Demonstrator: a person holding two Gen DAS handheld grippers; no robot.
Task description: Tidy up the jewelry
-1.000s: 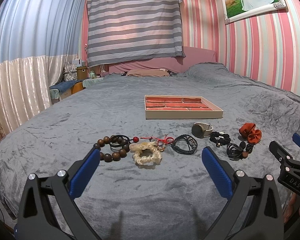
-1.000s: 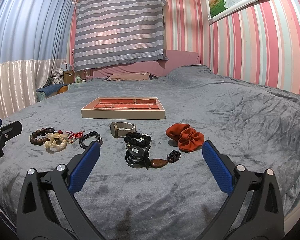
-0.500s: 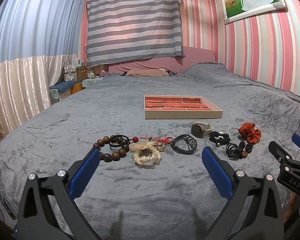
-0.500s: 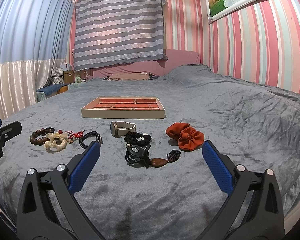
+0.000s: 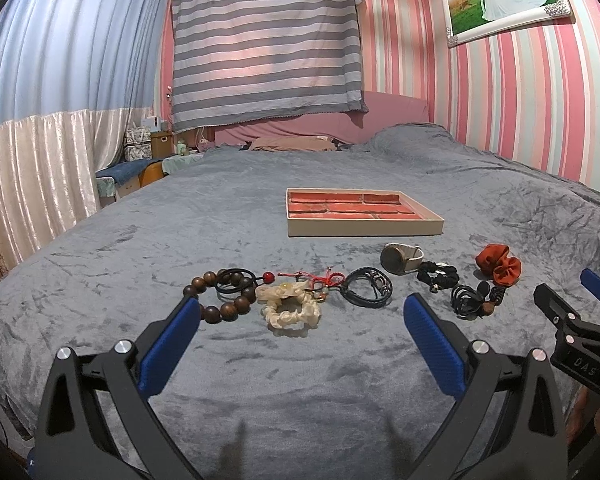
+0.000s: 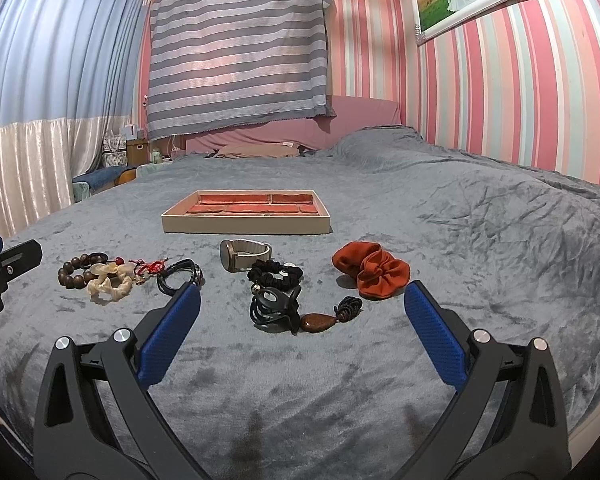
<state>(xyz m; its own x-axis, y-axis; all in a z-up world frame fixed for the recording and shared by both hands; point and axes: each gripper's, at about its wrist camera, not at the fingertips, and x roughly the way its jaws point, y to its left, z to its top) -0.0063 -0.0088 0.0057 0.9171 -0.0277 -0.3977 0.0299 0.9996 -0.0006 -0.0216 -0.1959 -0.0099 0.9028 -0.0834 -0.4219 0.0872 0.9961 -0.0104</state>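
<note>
A row of jewelry lies on the grey bed: a brown bead bracelet (image 5: pixel 220 300), a cream scrunchie (image 5: pixel 290 310), a red cord (image 5: pixel 320 278), a black leather bracelet (image 5: pixel 368 292), a watch (image 5: pixel 400 258), a black scrunchie (image 6: pixel 274 274), a black claw clip (image 6: pixel 274 310) with a brown pendant (image 6: pixel 318 322), and an orange scrunchie (image 6: pixel 372 270). A beige tray with red lining (image 5: pixel 364 226) sits behind them. My left gripper (image 5: pixel 300 320) is open over the cream scrunchie. My right gripper (image 6: pixel 302 310) is open, short of the clip.
The grey blanket (image 6: pixel 480 240) covers the bed, with the front edge just below me. A pillow (image 5: pixel 292 143) lies at the head. Curtains (image 5: pixel 40 140) hang at the left, a striped wall (image 6: pixel 520 100) at the right.
</note>
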